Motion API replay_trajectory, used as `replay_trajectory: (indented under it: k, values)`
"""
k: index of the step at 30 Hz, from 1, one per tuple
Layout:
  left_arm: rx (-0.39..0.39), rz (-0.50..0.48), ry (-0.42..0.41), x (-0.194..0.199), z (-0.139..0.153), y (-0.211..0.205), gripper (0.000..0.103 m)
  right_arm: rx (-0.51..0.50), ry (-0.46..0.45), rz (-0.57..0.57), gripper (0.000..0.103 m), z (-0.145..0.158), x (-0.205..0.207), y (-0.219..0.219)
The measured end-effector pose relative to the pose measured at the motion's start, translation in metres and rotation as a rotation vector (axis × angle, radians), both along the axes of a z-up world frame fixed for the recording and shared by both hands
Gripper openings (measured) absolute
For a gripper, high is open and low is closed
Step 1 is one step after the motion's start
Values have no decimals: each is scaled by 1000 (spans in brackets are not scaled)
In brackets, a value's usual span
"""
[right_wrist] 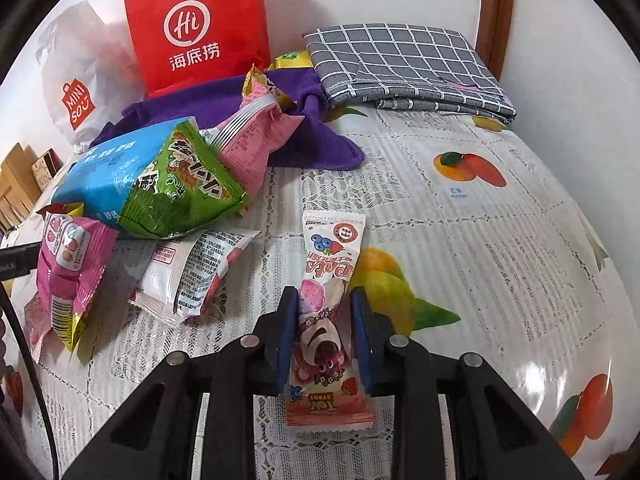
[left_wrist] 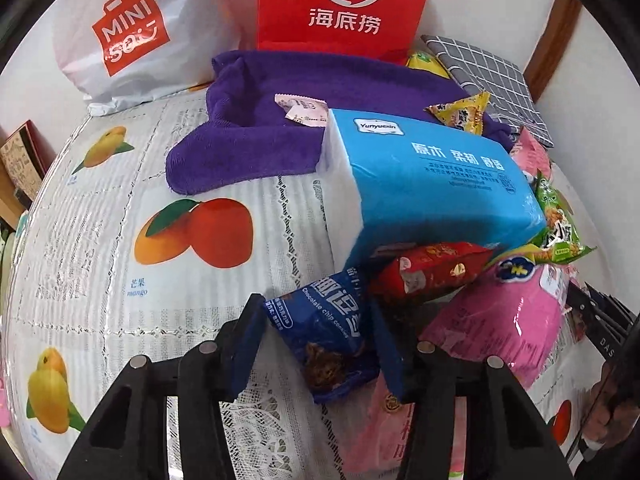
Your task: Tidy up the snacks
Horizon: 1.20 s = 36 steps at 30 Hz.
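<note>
Snacks lie heaped beside the blue tissue pack (left_wrist: 432,184) on the worktop (left_wrist: 100,240). Left claw (left_wrist: 316,344) has narrowed around a blue cookie packet (left_wrist: 324,332) just below that pack; lift it straight, clear of neighbours. Right claw (right_wrist: 325,336) is clamped on a pink candy packet (right_wrist: 326,320), well right of the pack.

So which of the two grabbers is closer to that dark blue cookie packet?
Left. The left gripper has the blue cookie packet between its jaws; the right gripper is shut on a pink bear-print snack, away from it.
</note>
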<state>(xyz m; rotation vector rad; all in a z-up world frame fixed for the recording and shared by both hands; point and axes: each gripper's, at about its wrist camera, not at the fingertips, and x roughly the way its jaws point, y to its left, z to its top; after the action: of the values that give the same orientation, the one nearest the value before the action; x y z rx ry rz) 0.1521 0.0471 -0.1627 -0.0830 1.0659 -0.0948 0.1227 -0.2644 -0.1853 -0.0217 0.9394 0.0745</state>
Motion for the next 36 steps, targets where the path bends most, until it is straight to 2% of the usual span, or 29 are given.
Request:
replay_trajectory:
  k: [3,8,12,15,22,36]
  values:
    - [-34,7,8,-3,3,10,46,-3,-1,0,26,0,0,0]
    - [-29,11,-14,-15,17,25,46,-25,15,-10,24,6,0,1]
    - [-43,16,-43,-25,32,33,46,37,10,-38,24,25,-6,-2]
    - [-62,13,-57,-31,41,36,46,43,-16,-48,24,41,-14,1]
    - [-79,-9,-89,-44,58,31,46,84,-37,-24,24,65,-30,15]
    - [-100,-44,-140,-49,88,18,46,75,-128,14,24,114,-35,40]
